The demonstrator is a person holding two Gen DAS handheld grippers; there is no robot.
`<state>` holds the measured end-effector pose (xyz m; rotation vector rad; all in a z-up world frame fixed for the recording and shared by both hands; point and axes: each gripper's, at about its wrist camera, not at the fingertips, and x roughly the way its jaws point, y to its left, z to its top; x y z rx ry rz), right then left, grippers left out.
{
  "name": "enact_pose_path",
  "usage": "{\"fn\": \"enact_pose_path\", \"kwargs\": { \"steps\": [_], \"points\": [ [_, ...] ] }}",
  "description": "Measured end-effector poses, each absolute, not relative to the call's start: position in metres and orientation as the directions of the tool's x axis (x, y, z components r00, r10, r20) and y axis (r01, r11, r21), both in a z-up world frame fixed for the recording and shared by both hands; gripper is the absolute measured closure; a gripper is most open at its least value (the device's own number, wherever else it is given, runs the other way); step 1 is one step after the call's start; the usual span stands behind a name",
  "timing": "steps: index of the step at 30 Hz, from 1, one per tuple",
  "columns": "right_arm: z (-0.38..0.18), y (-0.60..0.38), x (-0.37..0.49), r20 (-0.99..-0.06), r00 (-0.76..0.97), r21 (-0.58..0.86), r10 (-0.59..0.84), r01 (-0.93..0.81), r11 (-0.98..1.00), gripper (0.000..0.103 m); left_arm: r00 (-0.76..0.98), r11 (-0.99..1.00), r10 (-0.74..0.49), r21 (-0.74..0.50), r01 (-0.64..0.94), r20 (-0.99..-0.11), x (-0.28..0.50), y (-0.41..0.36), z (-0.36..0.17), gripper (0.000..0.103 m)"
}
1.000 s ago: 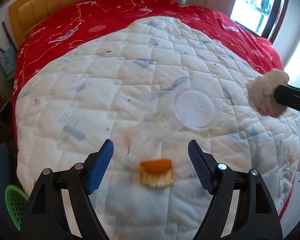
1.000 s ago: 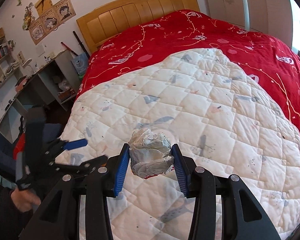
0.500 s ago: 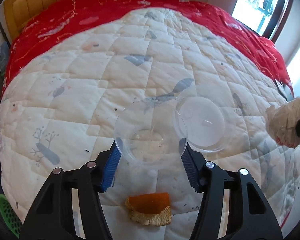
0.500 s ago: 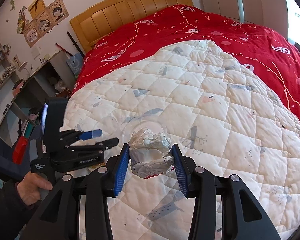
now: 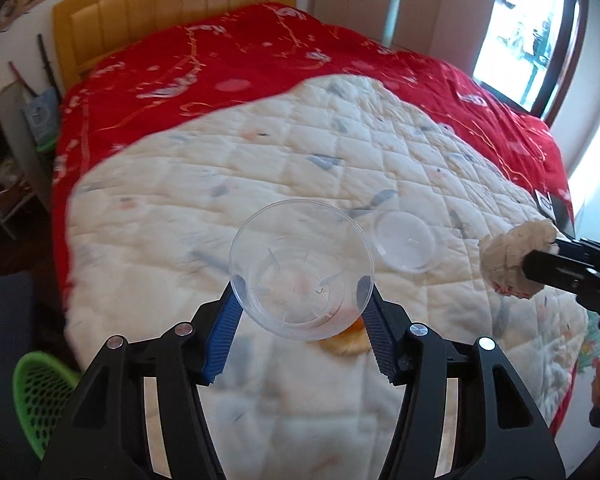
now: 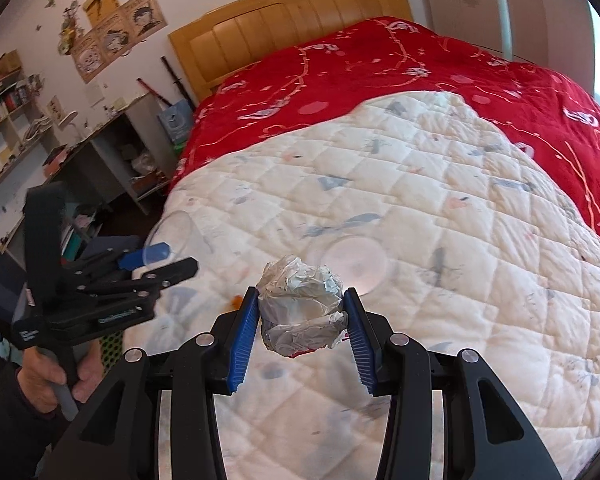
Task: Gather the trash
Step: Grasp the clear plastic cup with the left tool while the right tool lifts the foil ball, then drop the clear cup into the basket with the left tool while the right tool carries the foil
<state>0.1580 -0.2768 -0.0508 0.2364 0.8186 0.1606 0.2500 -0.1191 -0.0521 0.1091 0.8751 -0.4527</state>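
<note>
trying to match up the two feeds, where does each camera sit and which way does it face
Left wrist: on the left gripper, looking down the bed; its fingers clamp a clear cup.
Right wrist: on the right gripper, facing the headboard; its fingers hold a crumpled wrapper, a hand at left.
Shared: white quilt, clear lid, each other's gripper.

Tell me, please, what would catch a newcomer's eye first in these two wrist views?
Probably the clear plastic bowl, held up between the left tool's blue pads above the white quilt. Next, the crumpled paper wad clamped in the right tool. Behind them, a red bedspread covers the bed's far half, and a clear round lid and an orange peel scrap lie on the quilt.
</note>
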Motion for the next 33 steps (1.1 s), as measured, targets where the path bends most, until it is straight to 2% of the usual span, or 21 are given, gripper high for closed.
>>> {"fn": "enact_pose_path", "kwargs": {
  "steps": [8,16,27,33],
  "points": [
    [-0.040,-0.217,0.146,-0.684,0.665,0.277,0.301,-0.145,0.950,0.061,0.622,0.942,-0.244,-0.030,0.334,-0.744,0.211,-0.043,-0.029,0.046],
    [-0.038,-0.164,0.144,-0.680,0.637,0.281,0.362,-0.229,0.932,0.061,0.641,0.980,-0.143,-0.017,0.198,-0.754,0.184,0.036,-0.031,0.046],
    [-0.037,-0.107,0.149,-0.683,0.596,0.288,0.423,-0.313,0.905,0.061,0.581,1.000,0.002,0.016,0.020,-0.814,0.170,0.125,-0.071,0.045],
    [-0.039,-0.084,0.154,-0.687,0.576,0.294,0.443,-0.338,0.894,0.061,0.520,0.999,0.034,0.012,-0.045,-0.853,0.174,0.156,-0.100,0.045]
  ]
}}
